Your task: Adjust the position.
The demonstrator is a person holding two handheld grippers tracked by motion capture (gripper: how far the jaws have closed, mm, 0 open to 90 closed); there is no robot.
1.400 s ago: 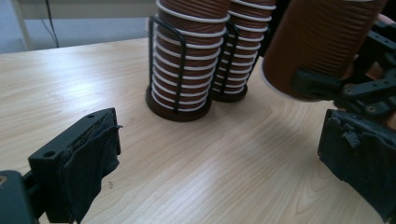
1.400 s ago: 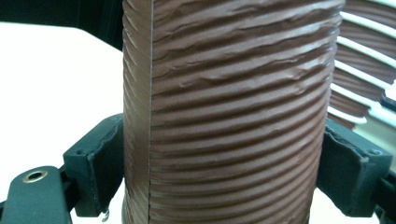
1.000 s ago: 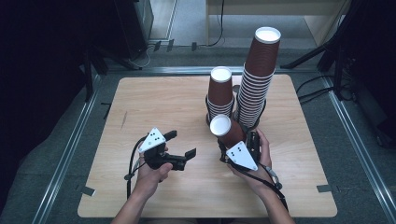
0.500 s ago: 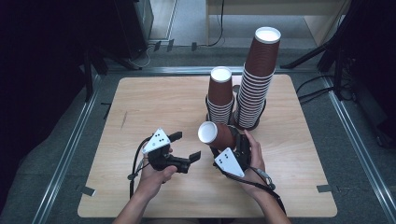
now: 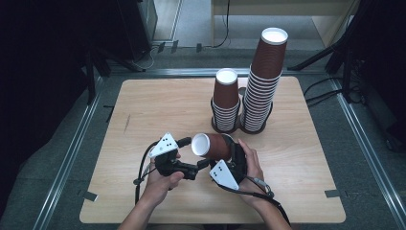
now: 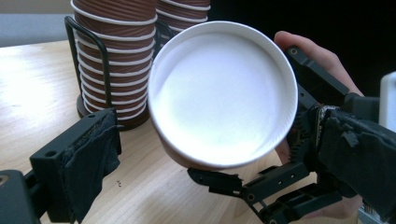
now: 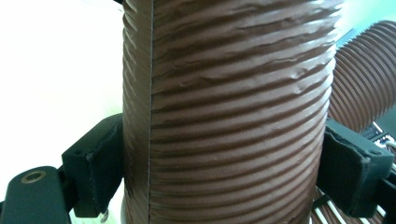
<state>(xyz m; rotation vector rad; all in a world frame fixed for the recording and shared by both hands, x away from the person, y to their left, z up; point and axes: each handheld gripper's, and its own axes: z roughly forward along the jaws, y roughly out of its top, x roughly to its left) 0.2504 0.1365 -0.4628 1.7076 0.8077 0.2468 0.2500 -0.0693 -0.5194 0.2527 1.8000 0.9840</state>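
From above, the right gripper [image 5: 229, 154] clamps a brown cup [image 5: 213, 146] on its side over the table [image 5: 143, 105] near its front edge, white mouth toward the left gripper [image 5: 192, 153], whose jaws stand wide either side of the rim; two cup stacks [image 5: 249, 81] stand toward the back edge; the left gripper view faces the cup's white inside [image 6: 224, 93] between spread jaws; the right gripper view shows both pads pressed to the ribbed cup wall [image 7: 229, 116].
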